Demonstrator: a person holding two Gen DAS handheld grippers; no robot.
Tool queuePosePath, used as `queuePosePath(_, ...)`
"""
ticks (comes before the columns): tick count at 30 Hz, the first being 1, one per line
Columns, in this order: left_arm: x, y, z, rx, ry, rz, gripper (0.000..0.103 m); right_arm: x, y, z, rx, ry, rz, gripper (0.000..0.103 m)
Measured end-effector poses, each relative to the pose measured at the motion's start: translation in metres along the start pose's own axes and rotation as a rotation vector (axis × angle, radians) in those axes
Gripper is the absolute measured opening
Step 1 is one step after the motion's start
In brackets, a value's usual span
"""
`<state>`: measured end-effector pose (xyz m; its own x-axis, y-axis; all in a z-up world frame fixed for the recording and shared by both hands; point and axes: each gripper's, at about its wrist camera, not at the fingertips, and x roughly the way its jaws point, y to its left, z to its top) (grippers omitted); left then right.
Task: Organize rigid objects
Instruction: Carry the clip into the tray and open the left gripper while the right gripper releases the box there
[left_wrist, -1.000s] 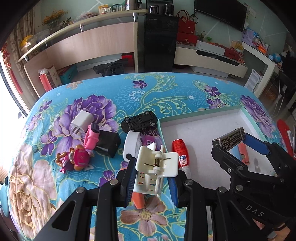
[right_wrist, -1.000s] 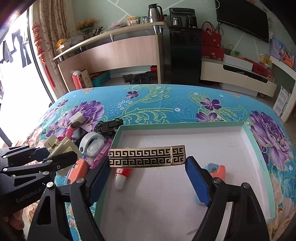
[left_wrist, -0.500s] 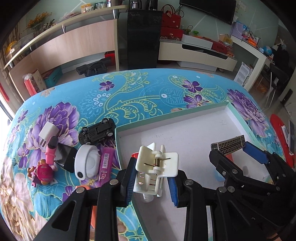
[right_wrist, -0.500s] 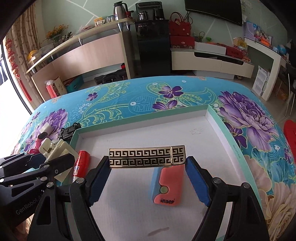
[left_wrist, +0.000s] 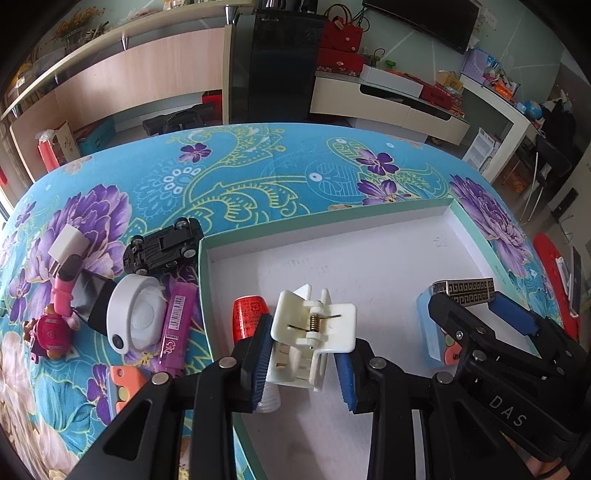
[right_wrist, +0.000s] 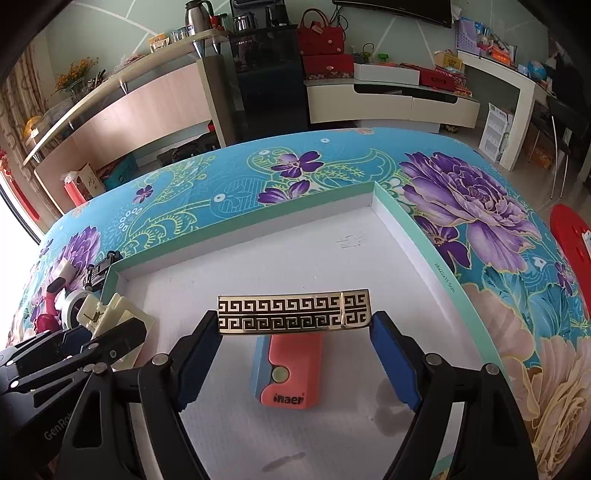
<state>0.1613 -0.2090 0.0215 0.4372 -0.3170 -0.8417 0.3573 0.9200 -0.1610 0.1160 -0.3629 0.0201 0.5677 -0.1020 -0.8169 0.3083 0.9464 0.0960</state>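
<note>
My left gripper (left_wrist: 303, 363) is shut on a cream plastic spring clip (left_wrist: 312, 332), held over the left part of the white tray (left_wrist: 369, 258). My right gripper (right_wrist: 295, 343) is shut on a flat gold bar with a black key pattern (right_wrist: 293, 309), gripped by its two ends above the tray's middle. Under the bar lies a salmon and blue eraser (right_wrist: 291, 373) on the tray floor. A red glue bottle (left_wrist: 248, 317) lies in the tray behind the left fingers. In the left wrist view the right gripper (left_wrist: 480, 310) holds the bar (left_wrist: 467, 290) at the right.
Left of the tray on the floral cloth lie a black toy car (left_wrist: 162, 249), a white round device (left_wrist: 135, 319), a magenta tube (left_wrist: 177, 325), a white charger (left_wrist: 66, 243), a pink figure (left_wrist: 50, 332) and an orange piece (left_wrist: 125, 384). Shelves and cabinets stand beyond the table.
Both grippers moved to the right over the tray and sank a little, each keeping its object. The eraser now lies directly under the gold bar.
</note>
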Motion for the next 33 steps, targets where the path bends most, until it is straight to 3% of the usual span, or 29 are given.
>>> queuePosePath(18, -0.003, 0.013, -0.003, -0.030, 0.003, -0.010, 0.038, 0.002, 0.011, 0.000, -0.038, 0.005, -0.014, 0.082)
queuePosePath(19, -0.003, 0.013, -0.003, -0.031, 0.002, -0.010, 0.045, 0.002, 0.011, 0.000, -0.040, 0.005, -0.013, 0.082)
queuePosePath(20, -0.004, 0.013, -0.002, -0.034, 0.001, -0.009, 0.058, 0.002, 0.012, 0.000, -0.041, 0.004, -0.013, 0.083)
queuePosePath(22, -0.006, 0.014, -0.002, -0.041, -0.010, -0.001, 0.067, 0.002, 0.011, 0.001, -0.040, -0.002, -0.015, 0.083)
queuePosePath(28, -0.009, 0.019, -0.001, -0.057, -0.016, 0.001, 0.069, -0.001, 0.011, 0.002, -0.038, -0.021, -0.004, 0.083)
queuePosePath(33, -0.012, 0.025, -0.001, -0.079, -0.024, 0.017, 0.078, -0.001, 0.013, 0.002, -0.050, -0.023, -0.006, 0.086)
